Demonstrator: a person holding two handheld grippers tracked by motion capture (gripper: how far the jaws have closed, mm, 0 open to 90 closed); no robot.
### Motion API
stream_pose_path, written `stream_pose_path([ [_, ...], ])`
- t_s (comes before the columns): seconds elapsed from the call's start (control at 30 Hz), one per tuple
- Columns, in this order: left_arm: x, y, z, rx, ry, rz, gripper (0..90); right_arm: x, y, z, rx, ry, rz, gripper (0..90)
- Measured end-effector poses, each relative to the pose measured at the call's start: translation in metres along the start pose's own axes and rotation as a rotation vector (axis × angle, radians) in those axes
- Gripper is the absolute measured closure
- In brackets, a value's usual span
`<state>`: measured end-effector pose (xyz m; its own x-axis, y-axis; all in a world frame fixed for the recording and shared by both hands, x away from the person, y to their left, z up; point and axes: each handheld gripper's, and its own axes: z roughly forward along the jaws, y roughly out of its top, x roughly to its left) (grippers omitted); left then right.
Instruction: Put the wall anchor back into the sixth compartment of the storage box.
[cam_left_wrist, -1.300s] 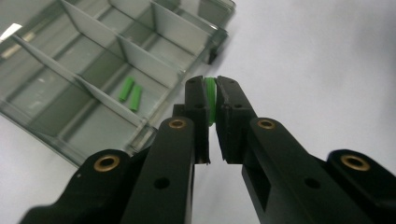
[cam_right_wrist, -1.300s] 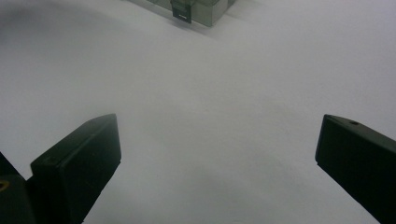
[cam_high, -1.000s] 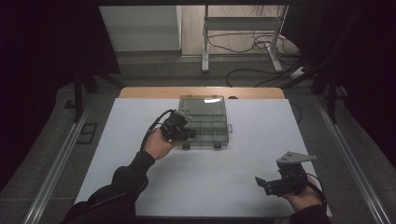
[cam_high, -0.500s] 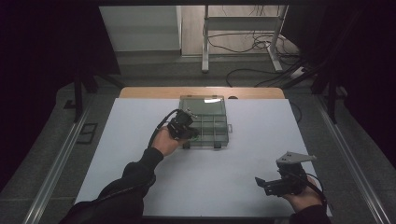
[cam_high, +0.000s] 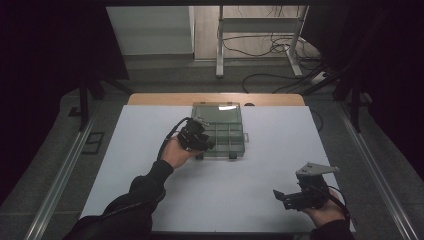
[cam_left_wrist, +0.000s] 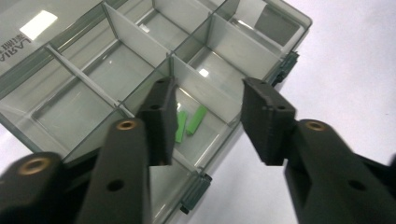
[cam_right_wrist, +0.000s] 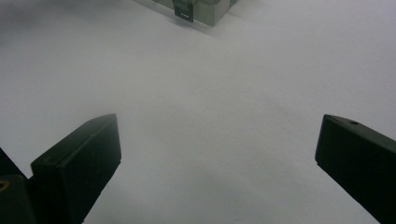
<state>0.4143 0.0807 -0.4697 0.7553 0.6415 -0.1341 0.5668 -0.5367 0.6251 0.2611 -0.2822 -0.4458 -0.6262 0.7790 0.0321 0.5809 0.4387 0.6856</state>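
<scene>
A clear plastic compartment box (cam_high: 225, 125) lies open at the far middle of the white table. My left gripper (cam_high: 205, 145) hangs over the box's near left corner. In the left gripper view its jaws (cam_left_wrist: 208, 100) have just been opening and stand apart with nothing pressed between them. Two small green pieces (cam_left_wrist: 196, 120) lie loose in the compartment below them. Near the table's front right edge, my right gripper (cam_high: 280, 196) points left. It is open over bare table in the right gripper view (cam_right_wrist: 217, 140), where the box's latch (cam_right_wrist: 183, 14) shows far off.
The white table top (cam_high: 225, 195) stretches between the box and the right gripper. A strip of wood (cam_high: 165, 99) edges the table's far side. Cables and a metal stand (cam_high: 220, 45) are on the floor beyond.
The left hand has crept a little right, farther over the box's near left corner. The right hand and its gripper have stayed put.
</scene>
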Motion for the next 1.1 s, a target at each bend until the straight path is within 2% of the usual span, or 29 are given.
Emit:
stream_pose_path([
  [0.17,-0.001,-0.005,-0.009,-0.024,-0.013,-0.003,44.1,0.0,0.0,0.0,0.0,-0.001,0.0,0.1],
  [0.33,-0.003,-0.009,-0.02,-0.043,-0.053,-0.015,39.0,0.0,0.0,0.0,0.001,-0.002,-0.001,0.2],
  [0.77,-0.014,-0.025,-0.04,-0.094,-0.063,-0.008,19.0,0.001,0.0,0.0,0.001,-0.002,-0.003,0.2],
  [1.1,-0.017,-0.034,-0.05,-0.098,-0.082,-0.017,12.5,0.001,0.0,0.0,0.0,-0.001,-0.006,0.2],
])
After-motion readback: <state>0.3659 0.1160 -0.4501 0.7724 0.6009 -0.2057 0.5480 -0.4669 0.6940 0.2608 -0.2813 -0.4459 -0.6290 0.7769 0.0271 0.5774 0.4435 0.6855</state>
